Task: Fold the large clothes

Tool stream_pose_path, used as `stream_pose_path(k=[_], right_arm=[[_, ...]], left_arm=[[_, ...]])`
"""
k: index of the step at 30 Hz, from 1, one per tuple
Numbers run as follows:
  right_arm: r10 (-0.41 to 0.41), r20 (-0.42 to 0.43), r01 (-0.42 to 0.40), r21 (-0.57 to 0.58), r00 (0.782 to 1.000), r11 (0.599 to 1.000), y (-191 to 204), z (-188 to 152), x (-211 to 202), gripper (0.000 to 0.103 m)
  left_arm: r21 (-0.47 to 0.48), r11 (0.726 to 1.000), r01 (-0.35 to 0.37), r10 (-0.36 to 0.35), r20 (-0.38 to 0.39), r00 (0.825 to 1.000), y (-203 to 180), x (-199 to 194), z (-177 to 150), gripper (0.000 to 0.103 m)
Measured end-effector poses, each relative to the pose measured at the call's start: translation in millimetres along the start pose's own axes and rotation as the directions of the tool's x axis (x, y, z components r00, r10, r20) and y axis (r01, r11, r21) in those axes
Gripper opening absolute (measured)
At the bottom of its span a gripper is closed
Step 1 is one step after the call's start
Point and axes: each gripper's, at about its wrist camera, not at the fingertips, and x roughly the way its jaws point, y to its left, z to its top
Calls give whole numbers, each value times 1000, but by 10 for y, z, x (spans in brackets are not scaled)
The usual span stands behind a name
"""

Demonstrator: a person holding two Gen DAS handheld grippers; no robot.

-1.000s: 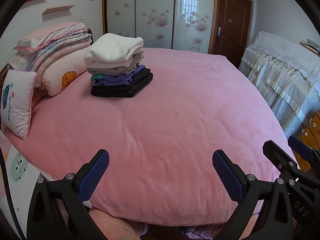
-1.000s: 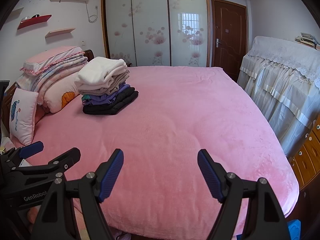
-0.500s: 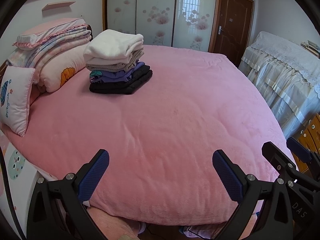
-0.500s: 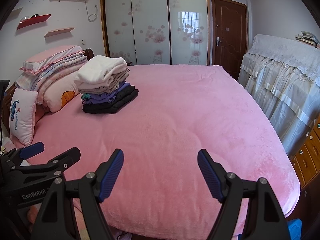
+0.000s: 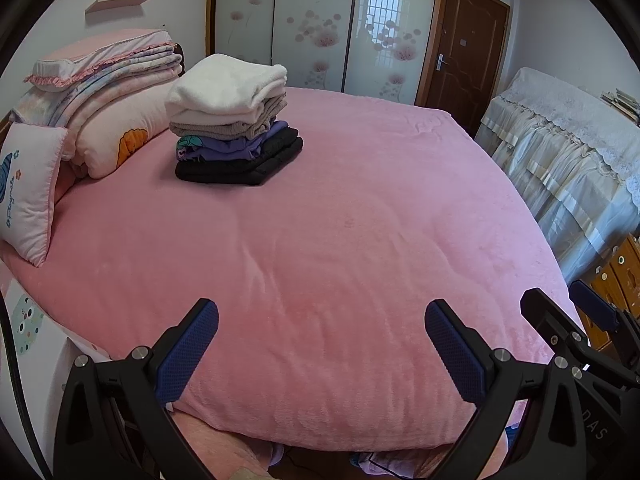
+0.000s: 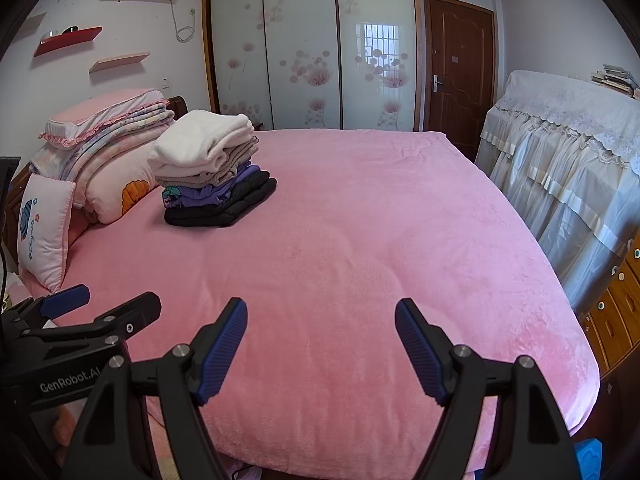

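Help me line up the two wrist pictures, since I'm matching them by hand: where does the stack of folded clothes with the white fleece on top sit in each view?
Left wrist: the stack of folded clothes sits upper left of centre on the pink bed cover.
Right wrist: the stack sits left of centre.
Shared landmark: the brown wooden door, at upper right in both.

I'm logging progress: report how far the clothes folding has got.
Done: a stack of folded clothes sits on the pink bed near the pillows. In hand: nothing; the left gripper and right gripper are both open and empty. Left: no unfolded garment lies on the bed.
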Motion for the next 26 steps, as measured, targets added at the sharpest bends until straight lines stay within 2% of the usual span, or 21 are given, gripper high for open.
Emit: stream_pose_path(k=[26], right_arm=[[2, -3, -2, 3, 1000, 1000, -17, -1, 3, 77]], left_arm=[[0, 1000, 2, -2, -12, 1000, 8, 0, 5, 103]])
